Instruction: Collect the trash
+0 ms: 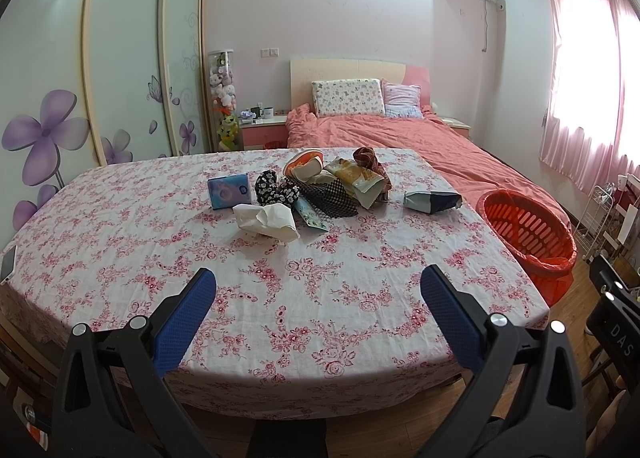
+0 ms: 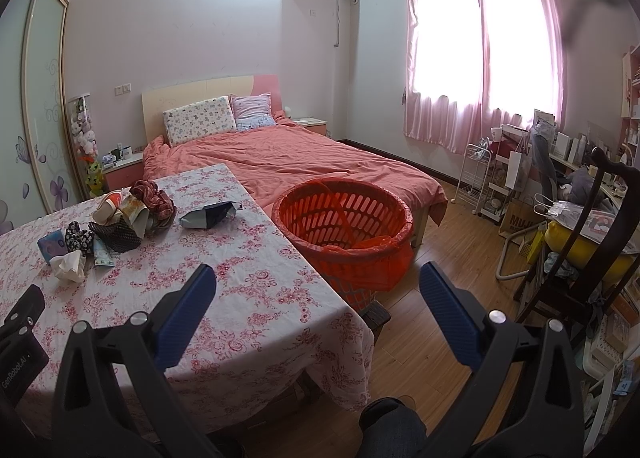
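A heap of trash lies at the far middle of the floral-clothed table [image 1: 280, 298]: a crumpled white tissue [image 1: 266, 220], a blue tissue pack [image 1: 231, 191], a black dotted wrapper [image 1: 328, 196], a yellow snack bag [image 1: 356, 178] and a grey-blue pouch [image 1: 432, 201] off to the right. An orange bin [image 1: 528, 230] with a red liner stands beside the table's right edge. My left gripper [image 1: 318, 284] hangs open over the near table, nothing in it. My right gripper [image 2: 318, 282] is open too, near the table's right edge, short of the orange bin [image 2: 344, 226]. The tissue [image 2: 70, 264] and pouch [image 2: 208, 215] show there as well.
A bed [image 2: 288, 162] with a coral quilt lies behind the table. A dark wooden chair [image 2: 592, 258] and cluttered shelves crowd the right side. A phone [image 1: 8, 262] rests at the table's left edge. Sliding wardrobe doors [image 1: 120, 58] line the left wall. A knee [image 2: 392, 430] shows low down.
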{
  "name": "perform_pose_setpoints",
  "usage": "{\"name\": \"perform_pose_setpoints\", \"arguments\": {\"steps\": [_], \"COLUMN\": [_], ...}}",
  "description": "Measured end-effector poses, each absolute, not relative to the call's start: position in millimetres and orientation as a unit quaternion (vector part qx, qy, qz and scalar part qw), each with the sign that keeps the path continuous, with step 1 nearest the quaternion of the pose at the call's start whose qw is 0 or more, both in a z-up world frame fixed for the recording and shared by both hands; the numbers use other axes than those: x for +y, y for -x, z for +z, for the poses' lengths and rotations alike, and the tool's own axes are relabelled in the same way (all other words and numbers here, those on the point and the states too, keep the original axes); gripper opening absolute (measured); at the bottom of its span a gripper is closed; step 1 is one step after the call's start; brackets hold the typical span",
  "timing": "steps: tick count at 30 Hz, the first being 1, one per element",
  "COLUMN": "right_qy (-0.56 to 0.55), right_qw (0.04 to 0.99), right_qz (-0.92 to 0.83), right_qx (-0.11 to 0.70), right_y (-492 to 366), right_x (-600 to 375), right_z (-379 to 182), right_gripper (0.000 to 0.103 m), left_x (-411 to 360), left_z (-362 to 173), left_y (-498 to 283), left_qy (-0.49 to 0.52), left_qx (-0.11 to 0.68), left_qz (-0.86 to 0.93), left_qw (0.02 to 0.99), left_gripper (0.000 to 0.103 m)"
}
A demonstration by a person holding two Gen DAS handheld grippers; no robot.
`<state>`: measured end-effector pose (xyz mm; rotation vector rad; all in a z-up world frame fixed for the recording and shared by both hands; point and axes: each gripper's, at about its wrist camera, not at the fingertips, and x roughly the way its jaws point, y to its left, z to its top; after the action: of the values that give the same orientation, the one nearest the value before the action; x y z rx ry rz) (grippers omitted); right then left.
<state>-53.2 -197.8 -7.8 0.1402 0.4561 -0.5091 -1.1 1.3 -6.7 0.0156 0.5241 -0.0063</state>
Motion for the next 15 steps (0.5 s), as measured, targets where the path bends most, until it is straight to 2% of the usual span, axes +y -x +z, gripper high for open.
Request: {"name": "perform_pose_setpoints", "arguments": {"steps": [15], "right_qy": [-0.069], "right_qw": [0.939], "right_qz": [-0.249], "right_qx": [0.226], "right_y": [49], "right_x": [-198], "right_z": [-9], "right_gripper": [0.099], "left_x": [4], "left_z": [-27], "left_y": [-6], "left_qy": [-0.007], "left_qx": [0.265], "left_qz": [0.001], "left_qw": [0.964], "left_gripper": [0.101]}}
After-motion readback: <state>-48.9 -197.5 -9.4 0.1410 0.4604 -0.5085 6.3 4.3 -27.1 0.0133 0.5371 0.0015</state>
